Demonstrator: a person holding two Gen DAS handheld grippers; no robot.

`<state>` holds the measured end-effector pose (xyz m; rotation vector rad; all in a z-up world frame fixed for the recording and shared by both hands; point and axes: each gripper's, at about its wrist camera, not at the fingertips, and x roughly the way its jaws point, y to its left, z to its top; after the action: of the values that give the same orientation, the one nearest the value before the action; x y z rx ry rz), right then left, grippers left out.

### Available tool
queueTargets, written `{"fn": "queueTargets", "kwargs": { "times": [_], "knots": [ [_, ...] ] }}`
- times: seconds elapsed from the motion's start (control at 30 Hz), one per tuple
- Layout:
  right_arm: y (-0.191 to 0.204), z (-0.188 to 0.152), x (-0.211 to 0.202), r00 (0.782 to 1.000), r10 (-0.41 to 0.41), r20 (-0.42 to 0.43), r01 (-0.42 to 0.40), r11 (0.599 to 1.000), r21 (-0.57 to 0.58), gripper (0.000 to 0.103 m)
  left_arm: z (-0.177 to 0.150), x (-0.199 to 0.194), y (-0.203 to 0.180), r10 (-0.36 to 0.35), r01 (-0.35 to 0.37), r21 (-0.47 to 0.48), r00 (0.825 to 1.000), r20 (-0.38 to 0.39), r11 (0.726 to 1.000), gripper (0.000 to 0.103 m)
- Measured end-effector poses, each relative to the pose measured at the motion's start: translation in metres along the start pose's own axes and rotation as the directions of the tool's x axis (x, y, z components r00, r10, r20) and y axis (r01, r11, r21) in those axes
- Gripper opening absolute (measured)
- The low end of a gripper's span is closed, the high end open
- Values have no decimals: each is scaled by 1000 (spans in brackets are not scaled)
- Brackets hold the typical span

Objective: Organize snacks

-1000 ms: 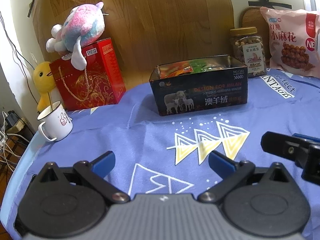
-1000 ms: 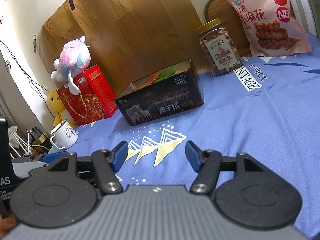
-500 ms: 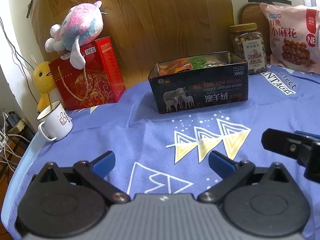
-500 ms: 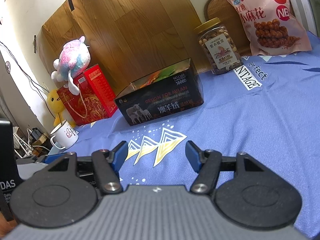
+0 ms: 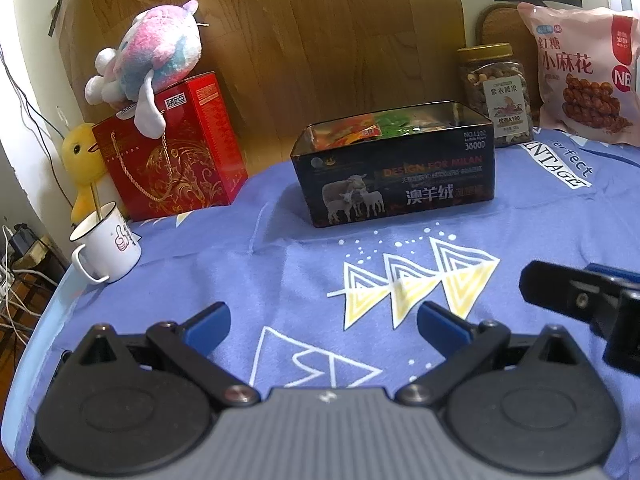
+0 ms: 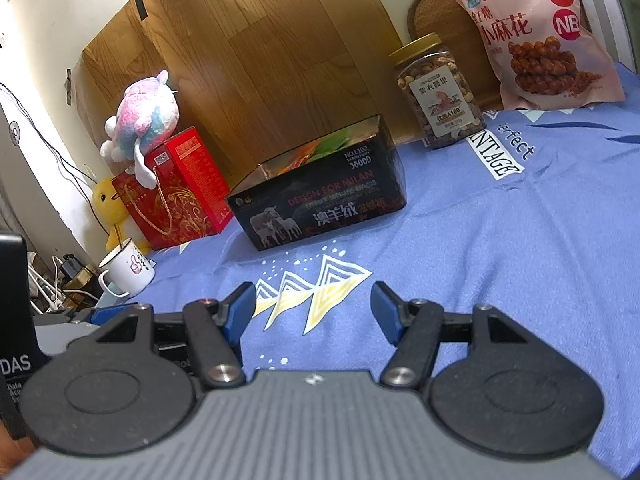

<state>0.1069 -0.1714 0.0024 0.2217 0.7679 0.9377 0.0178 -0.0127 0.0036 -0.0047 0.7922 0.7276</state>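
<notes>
A black open box printed with sheep stands at mid-table and holds several colourful snack packets; it also shows in the right wrist view. A jar of nuts and a pink snack bag stand behind it to the right. My left gripper is open and empty, low over the blue cloth in front of the box. My right gripper is open and empty, beside the left one; its finger shows in the left wrist view.
A red gift box with a plush toy on top stands at the left, with a yellow duck and a white mug near the table's left edge. A wooden panel backs the table.
Both grippers have drawn back slightly from the box, so it looks a little farther. Both stay open and empty.
</notes>
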Motion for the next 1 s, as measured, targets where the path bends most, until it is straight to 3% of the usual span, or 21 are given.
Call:
{"fn": "queueTargets", "kwargs": {
  "times": [1.0],
  "knots": [
    [-18, 6, 8, 1000, -26, -3, 26, 1000, 10, 66, 8, 22, -14, -35, 34, -13, 999, -39, 999, 103]
  ]
}}
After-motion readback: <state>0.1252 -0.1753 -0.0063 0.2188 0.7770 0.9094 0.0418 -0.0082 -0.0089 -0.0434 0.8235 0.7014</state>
